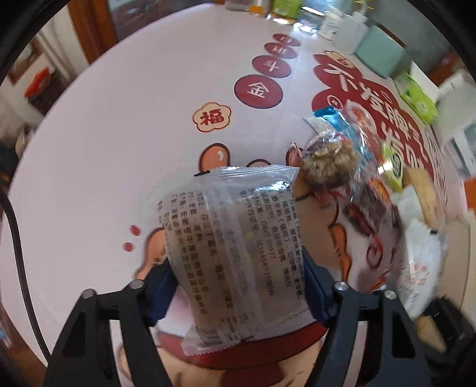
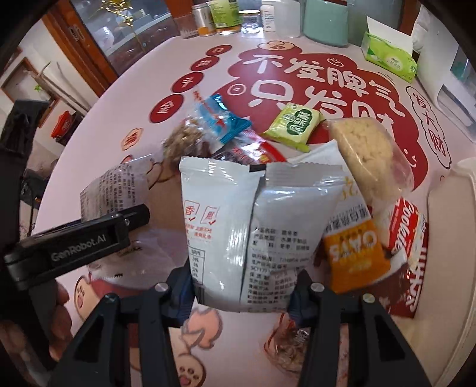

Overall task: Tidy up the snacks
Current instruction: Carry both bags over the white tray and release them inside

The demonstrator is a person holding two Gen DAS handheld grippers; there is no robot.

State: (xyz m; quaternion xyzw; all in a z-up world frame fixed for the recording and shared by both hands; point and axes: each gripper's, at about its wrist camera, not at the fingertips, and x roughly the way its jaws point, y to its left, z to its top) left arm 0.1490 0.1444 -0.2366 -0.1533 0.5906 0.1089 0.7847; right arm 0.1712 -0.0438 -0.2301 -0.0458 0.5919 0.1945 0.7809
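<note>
My left gripper (image 1: 236, 293) is shut on a clear snack packet (image 1: 235, 253) with a grey-brown bar inside, held above the table; the same packet shows at the left of the right wrist view (image 2: 119, 190). My right gripper (image 2: 242, 293) is shut on a white foil snack pouch (image 2: 253, 235) with black print. Beyond it lies a pile of snacks: a green packet (image 2: 293, 126), a rice cracker pack (image 2: 372, 157), a blue-edged clear packet (image 2: 215, 120), an orange oats packet (image 2: 355, 253) and a red cookie pack (image 2: 407, 235).
The table wears a white cloth (image 1: 134, 134) with red print. Jars and bottles (image 2: 226, 15), a teal container (image 2: 325, 20) and a green tissue box (image 2: 389, 58) stand along the far edge. A white tray rim (image 2: 446, 238) is at the right.
</note>
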